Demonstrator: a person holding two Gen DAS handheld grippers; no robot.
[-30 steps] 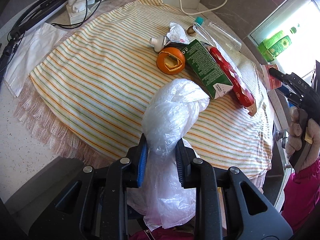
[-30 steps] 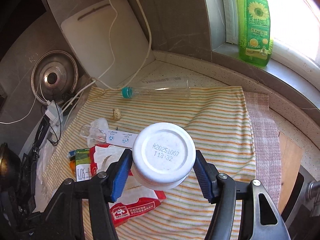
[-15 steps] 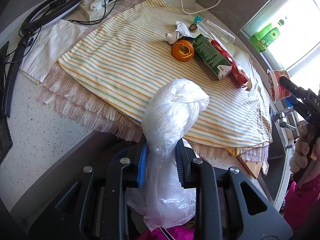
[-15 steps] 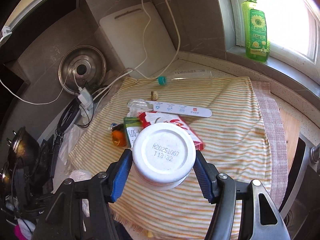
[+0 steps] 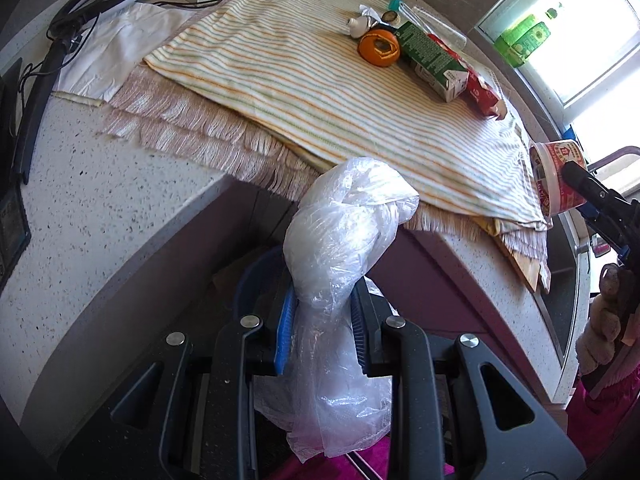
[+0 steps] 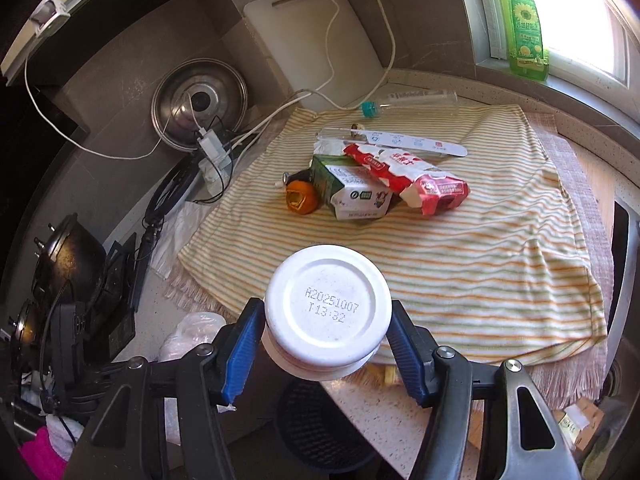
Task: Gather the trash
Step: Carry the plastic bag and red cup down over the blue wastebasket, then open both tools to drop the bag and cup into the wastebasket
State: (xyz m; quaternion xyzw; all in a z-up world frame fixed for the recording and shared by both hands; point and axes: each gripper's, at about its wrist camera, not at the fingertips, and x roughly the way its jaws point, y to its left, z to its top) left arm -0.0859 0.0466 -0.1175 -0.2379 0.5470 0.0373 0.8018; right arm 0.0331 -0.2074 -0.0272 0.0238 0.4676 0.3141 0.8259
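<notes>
My left gripper [image 5: 320,332] is shut on a crumpled clear plastic bag [image 5: 344,240], held off the counter's front edge above a blue bin [image 5: 256,276]. My right gripper [image 6: 328,348] is shut on a white plastic cup [image 6: 328,312], bottom facing the camera; the cup also shows in the left wrist view [image 5: 554,176] at the right. On the striped cloth [image 6: 460,248] lie an orange peel [image 6: 302,196], a green carton [image 6: 348,192], a red wrapper [image 6: 416,180], a clear bottle [image 6: 412,100] and a white strip package [image 6: 408,140].
A dark mesh basket [image 6: 320,428] stands on the floor below the counter edge. A power strip with cables [image 6: 212,148], a pot lid [image 6: 200,100] and a white cutting board [image 6: 316,40] sit at the back. A green detergent bottle [image 6: 522,28] stands on the windowsill. A sink [image 5: 560,300] lies at the right.
Both grippers have pulled back from the cloth toward the counter's front edge, each still holding its item. The left gripper now hangs over the floor bin.
</notes>
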